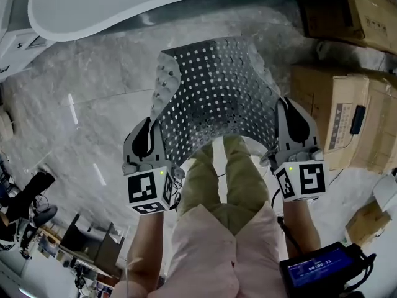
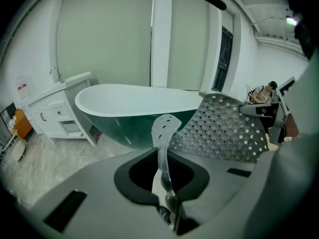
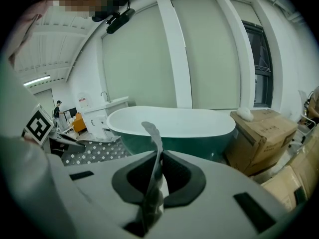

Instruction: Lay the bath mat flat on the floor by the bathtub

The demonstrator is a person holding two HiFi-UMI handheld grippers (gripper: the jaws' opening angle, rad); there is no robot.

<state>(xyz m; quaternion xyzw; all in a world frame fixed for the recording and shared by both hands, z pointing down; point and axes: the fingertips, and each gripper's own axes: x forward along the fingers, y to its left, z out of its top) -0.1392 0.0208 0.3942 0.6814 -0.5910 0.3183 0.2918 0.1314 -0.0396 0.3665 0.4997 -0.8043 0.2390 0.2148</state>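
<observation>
The grey perforated rubber bath mat [image 1: 217, 92] could land creased. Its curled corner ahead of the left gripper [image 1: 151, 143] may fold under, or the thin edge may slip a pinch. That gripper and the right gripper [image 1: 290, 132] each clamp a near corner. The mat sags ahead of both, above the pale marble floor [image 1: 93, 104], short of the white oval bathtub [image 1: 124, 8].

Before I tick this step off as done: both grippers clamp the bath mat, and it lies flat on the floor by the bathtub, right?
Not flat. The left gripper and right gripper clamp the bath mat, but the head view shows it held up, curved, above the floor by the bathtub.
</observation>
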